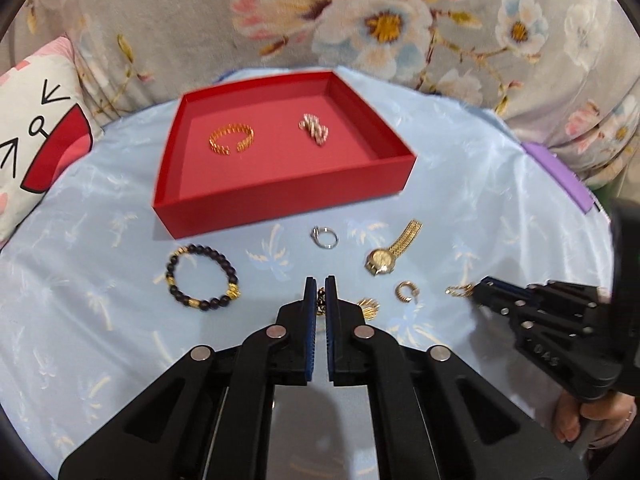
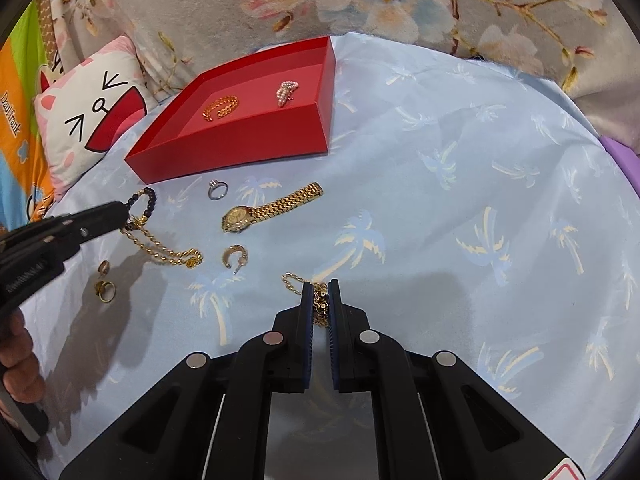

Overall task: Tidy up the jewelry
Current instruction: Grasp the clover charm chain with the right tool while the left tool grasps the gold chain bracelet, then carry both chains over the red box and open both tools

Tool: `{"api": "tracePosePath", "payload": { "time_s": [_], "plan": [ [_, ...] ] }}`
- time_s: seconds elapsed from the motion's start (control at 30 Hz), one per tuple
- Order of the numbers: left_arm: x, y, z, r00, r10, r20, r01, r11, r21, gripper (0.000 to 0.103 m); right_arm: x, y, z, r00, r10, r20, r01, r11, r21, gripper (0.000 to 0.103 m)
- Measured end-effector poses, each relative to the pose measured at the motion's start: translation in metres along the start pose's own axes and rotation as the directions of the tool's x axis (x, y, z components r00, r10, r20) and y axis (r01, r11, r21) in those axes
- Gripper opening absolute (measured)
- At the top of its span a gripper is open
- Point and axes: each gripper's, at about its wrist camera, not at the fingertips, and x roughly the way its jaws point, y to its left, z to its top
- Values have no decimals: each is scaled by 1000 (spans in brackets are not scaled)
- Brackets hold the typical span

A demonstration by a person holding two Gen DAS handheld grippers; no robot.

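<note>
Chain (image 2: 320, 304) between right gripper (image 2: 320, 292) fingertips (pinched).

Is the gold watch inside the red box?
No, the gold watch lies on the blue cloth, in front of the red box.

Left gripper (image 1: 319, 286): I see jaws nearly closed, pinching a gold chain (image 1: 321, 300) | Right gripper (image 2: 321, 289): jaws narrow, clamped on another gold chain (image 2: 320, 304) | both low, pointing away from me
</note>
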Motion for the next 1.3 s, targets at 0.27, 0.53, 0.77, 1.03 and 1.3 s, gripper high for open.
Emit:
{"api": "tracePosePath", "payload": {
  "time_s": [0.27, 0.53, 0.77, 1.03, 1.3],
  "plan": [
    [-41, 14, 33, 996, 4, 86, -3, 1000, -9, 3, -35, 7, 28, 996, 59, 74, -58, 998, -16, 6],
    [-68, 38, 91, 976, 65, 208, -58, 997, -41, 3, -61, 19, 92, 986, 96, 133, -89, 994, -57, 6],
    [-48, 54, 136, 965, 117, 236, -105, 992, -63, 3, -55, 35, 153, 978, 98, 184, -86, 994, -69, 6],
    [-5, 69, 160, 962, 166, 216, -153, 985, -75, 3, -13, 48, 196, 982, 90, 167, -81, 995, -58, 6],
    [40, 82, 160, 971, 176, 159, -163, 983, -90, 3, 50, 42, 205, 995, 48, 85, -46, 999, -20, 6]
  ]
}}
